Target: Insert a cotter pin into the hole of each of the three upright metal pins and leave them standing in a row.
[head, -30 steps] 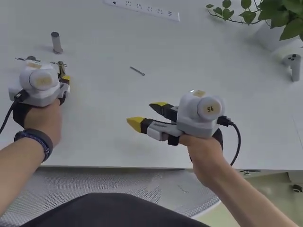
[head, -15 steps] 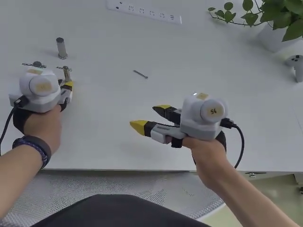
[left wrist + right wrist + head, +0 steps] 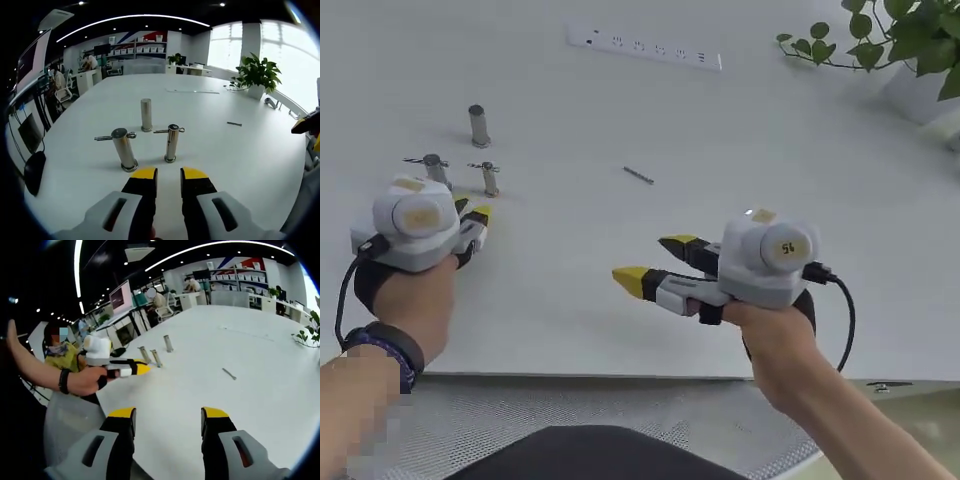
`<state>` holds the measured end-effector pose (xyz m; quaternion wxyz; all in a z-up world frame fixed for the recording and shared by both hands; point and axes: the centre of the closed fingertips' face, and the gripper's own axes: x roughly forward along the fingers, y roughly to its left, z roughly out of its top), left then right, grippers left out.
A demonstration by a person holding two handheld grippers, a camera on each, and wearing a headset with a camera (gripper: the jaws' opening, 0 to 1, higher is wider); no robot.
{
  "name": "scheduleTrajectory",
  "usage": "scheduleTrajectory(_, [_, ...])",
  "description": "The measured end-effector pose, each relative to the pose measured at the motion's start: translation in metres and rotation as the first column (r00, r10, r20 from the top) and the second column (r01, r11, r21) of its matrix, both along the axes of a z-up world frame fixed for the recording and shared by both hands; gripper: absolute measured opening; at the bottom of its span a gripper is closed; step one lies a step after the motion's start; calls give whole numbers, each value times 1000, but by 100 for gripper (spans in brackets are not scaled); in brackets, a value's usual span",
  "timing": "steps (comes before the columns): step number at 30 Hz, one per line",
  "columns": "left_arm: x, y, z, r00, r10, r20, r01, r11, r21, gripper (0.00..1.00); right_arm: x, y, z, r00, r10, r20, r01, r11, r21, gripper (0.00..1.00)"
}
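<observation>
1. The loose cotter pin (image 3: 639, 175) lies flat on the bench (image 3: 770, 150), well apart from the three metal pins, between the right gripper (image 3: 654, 262) and the power strip (image 3: 645, 47). In the head view its long axis runs slantwise, from upper left to lower right.
2. The right gripper is the nearer one. In the right gripper view the cotter pin is ahead of its fingers and a little to the right. These fingers are spread wide and hold nothing.
3. The left gripper (image 3: 472, 210) hovers just in front of the pins. Its fingers have only a narrow gap and are also empty.
4. The left pin (image 3: 435, 170) and the front pin (image 3: 490, 179) each carry a cotter pin through the hole. The bare pin (image 3: 478, 125) stands upright behind them, farthest from the left fingers.
5. I judge that the next move belongs to the right gripper: to reach forward and close across the thin cotter pin, not along it.
6. Compared with half a second ago, the left gripper has drawn back from the front pin, which it almost touched. The right gripper keeps nearly the same pose, and the loose cotter pin has not moved. The shift of the whole picture comes from the head.
</observation>
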<state>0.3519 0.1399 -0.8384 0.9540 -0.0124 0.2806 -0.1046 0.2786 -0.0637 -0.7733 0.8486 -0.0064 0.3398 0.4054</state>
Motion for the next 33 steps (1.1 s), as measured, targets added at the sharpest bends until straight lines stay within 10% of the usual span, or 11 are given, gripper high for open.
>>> scheduleTrajectory(31, [-37,24,59,982,-171,82,172,985,4,30,1,-3,-9,1000,-26,-15,26,999,23,57])
scheduleTrajectory(33, [-41,16,63,976,-200,86,206,977,-56,30,1,-3,-9,1000,-25,-14,26,999,21,57])
